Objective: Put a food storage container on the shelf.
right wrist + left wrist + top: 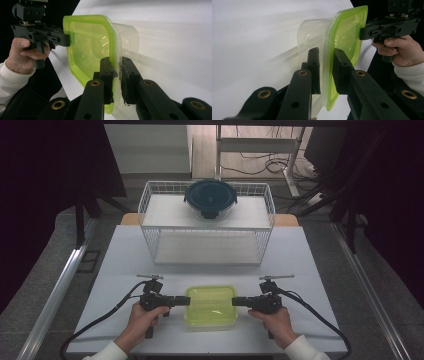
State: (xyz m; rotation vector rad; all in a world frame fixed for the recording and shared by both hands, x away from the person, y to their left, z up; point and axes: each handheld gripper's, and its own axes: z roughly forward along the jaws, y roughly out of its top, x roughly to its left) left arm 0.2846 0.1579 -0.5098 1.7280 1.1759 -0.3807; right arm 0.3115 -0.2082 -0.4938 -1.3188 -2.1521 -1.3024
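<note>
Reaching in from the table's near edge, both forearms are angling inward, the left gripper [184,301] and right gripper [236,301] each clamping the rim at opposite short ends of one green-lidded container [210,306]. It is sitting lid-up on the white table [125,255], long axis left-right. One wire basket [206,222] is holding one dark-lidded bowl [210,197].

Lime-green lid [210,304] on clear container [312,35], black claws, white wire basket [150,195], dark blue round lid [210,195]
</note>
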